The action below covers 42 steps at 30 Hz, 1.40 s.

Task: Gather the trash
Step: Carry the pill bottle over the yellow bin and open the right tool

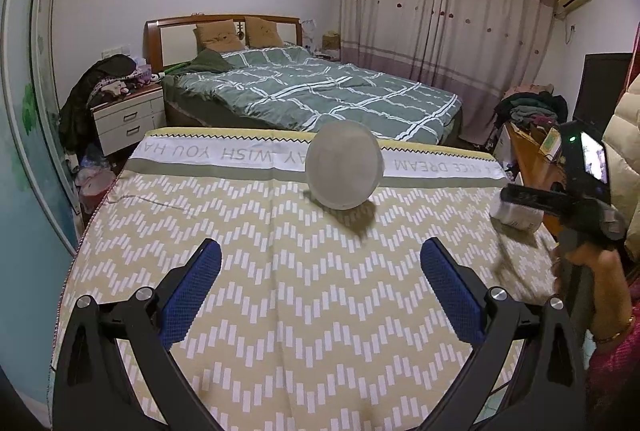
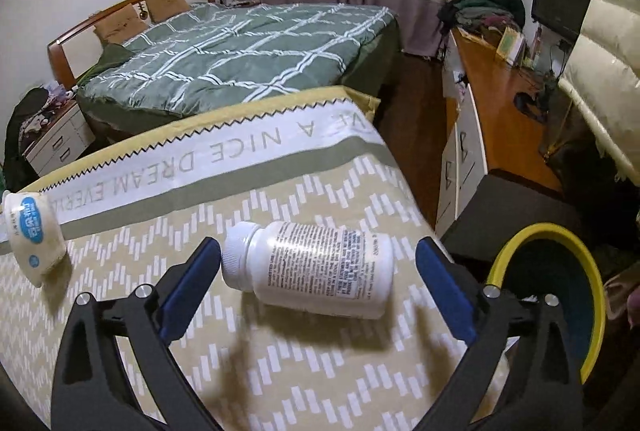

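Note:
A white pill bottle (image 2: 308,267) lies on its side on the patterned tablecloth (image 2: 280,363), near the table's right edge. My right gripper (image 2: 318,265) is open, its blue fingers on either side of the bottle and apart from it. A white paper cup (image 1: 343,164) lies tipped over at the far middle of the table; it also shows in the right wrist view (image 2: 34,235). My left gripper (image 1: 320,271) is open and empty, short of the cup. In the left wrist view the right gripper (image 1: 560,207) hovers over the bottle (image 1: 516,217).
A bin with a yellow rim (image 2: 560,295) stands just past the table's right edge. A bed (image 1: 312,91) lies beyond the table, a nightstand (image 1: 128,117) to its left. A wooden desk (image 2: 500,103) with clutter stands at the right.

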{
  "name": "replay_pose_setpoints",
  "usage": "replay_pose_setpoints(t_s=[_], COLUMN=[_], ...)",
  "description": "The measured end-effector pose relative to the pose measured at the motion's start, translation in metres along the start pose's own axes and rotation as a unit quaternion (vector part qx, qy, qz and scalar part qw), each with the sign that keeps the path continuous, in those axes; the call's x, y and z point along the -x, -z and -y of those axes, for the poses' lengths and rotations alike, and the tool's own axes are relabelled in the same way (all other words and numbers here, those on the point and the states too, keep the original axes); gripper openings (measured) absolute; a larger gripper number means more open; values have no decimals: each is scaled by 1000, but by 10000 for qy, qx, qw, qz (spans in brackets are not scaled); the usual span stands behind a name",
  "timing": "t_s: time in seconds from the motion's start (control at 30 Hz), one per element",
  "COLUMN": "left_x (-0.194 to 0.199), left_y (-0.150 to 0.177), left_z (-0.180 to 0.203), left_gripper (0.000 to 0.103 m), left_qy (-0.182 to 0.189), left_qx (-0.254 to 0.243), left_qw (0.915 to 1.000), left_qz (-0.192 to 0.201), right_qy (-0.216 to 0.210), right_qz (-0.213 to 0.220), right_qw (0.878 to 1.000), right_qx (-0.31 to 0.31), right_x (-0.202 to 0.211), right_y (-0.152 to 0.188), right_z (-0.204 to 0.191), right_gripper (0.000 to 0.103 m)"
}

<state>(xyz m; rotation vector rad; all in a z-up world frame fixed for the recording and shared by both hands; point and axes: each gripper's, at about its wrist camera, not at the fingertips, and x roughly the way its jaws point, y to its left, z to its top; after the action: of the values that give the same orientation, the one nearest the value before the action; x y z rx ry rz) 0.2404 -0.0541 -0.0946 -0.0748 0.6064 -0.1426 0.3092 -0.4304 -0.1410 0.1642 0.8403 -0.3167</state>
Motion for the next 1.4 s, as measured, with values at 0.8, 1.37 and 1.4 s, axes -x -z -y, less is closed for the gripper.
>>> replay_pose_setpoints(t_s=[0.8,1.37,1.4], left_x=[-9,-14,-15], left_y=[4,9,9], left_z=[8,19,19], left_gripper=[98,98,98], left_qy=[20,-45,-41], left_qx=[-141,-319,-324], left_qw=[9997,9993,9992], left_qz=[-174,-206,-212], right_qy=[-285,684,698], right_qz=[569,495,499], right_qw=[9968,9824,9820], right_qx=[-478,-1665,-1681], right_x=[80,91,91], right_y=[44,96,97], right_z=[81,211,211], right_gripper=[83,83,83])
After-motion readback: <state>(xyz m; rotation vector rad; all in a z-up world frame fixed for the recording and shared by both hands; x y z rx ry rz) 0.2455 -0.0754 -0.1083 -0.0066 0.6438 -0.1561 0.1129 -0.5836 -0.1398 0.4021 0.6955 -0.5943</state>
